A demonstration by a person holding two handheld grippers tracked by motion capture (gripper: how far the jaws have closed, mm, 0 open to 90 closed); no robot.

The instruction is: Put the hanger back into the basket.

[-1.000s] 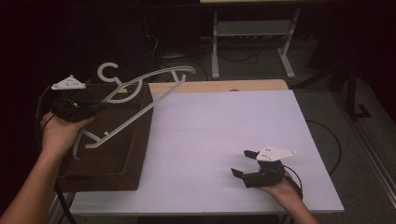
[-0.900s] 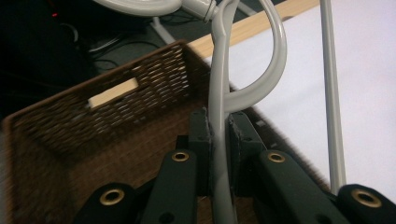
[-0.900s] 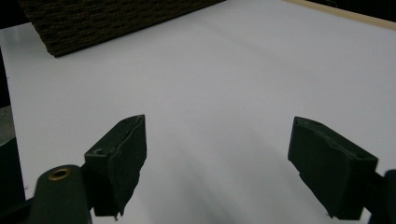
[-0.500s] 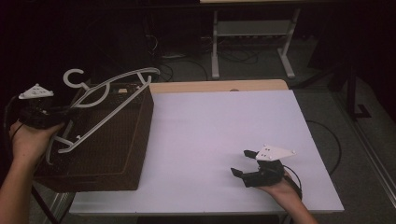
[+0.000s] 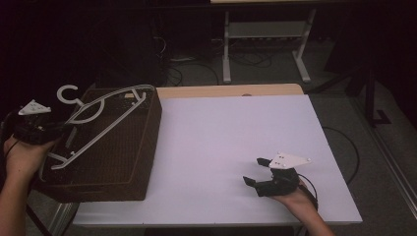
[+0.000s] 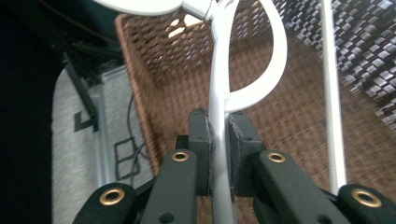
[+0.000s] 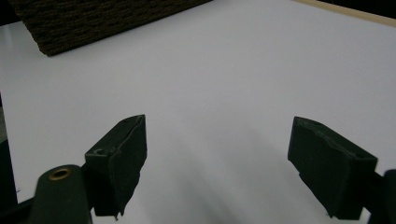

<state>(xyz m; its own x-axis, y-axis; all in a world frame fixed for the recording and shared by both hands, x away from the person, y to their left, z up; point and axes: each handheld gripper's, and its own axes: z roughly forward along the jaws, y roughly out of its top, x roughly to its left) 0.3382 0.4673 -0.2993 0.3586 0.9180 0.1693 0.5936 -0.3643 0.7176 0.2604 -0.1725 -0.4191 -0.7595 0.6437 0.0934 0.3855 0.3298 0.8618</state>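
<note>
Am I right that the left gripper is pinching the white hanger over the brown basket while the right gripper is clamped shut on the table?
Not quite: the right gripper is open, jaws apart over the white table, as the right gripper view shows. The left gripper does pinch the white hanger over the brown basket.

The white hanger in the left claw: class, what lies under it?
Under the white hanger lies the brown woven basket, its mesh floor visible through the hanger's frame. The left claw covers part of the bar it grips. The hanger's hook overhangs the basket's rim.
</note>
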